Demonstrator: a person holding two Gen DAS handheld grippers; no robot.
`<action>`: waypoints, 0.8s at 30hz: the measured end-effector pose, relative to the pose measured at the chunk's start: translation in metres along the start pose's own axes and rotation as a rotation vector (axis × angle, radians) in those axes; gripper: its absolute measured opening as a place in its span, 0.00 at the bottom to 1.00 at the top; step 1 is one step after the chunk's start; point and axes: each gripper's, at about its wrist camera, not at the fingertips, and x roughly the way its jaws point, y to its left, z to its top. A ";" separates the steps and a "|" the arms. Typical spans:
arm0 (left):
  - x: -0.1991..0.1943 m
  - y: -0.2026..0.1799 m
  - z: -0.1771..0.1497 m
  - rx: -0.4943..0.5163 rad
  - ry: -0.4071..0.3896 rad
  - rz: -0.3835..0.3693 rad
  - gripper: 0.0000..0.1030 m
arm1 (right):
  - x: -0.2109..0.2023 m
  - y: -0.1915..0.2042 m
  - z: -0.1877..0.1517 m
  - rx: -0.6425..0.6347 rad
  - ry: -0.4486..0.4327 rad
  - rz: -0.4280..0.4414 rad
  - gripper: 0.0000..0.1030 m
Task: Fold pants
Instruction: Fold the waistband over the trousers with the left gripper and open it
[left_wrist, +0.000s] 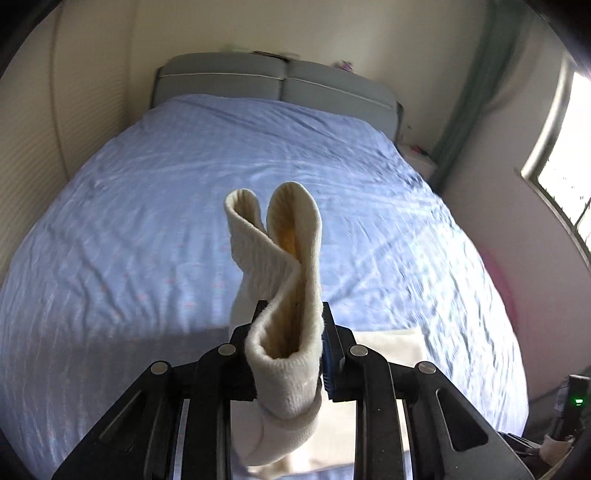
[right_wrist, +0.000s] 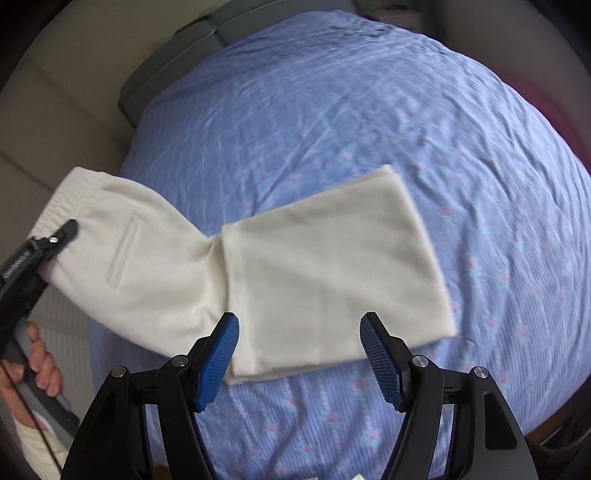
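Note:
Cream pants (right_wrist: 332, 266) lie partly folded on the blue bed (right_wrist: 369, 110). The leg part is folded flat on the cover; the waistband end (right_wrist: 74, 206) is lifted off the bed's left side. My left gripper (left_wrist: 291, 347) is shut on the ribbed waistband (left_wrist: 280, 266), which stands up between its fingers. It also shows in the right wrist view (right_wrist: 62, 232), at the left. My right gripper (right_wrist: 299, 354) is open and empty, hovering just above the near edge of the folded legs.
The bed cover (left_wrist: 184, 221) is wrinkled blue with a small flower print. A grey headboard (left_wrist: 277, 81) stands at the far end. A window (left_wrist: 569, 155) and green curtain are at the right. A wall runs along the bed's left side.

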 end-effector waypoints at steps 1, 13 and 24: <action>0.008 -0.018 -0.002 0.021 0.016 0.013 0.24 | -0.006 -0.013 0.002 0.015 -0.010 0.012 0.67; 0.125 -0.182 -0.063 0.134 0.290 0.097 0.24 | -0.030 -0.141 0.037 0.060 -0.015 -0.029 0.67; 0.165 -0.222 -0.099 0.127 0.459 -0.068 0.44 | -0.007 -0.186 0.048 0.071 0.062 -0.059 0.67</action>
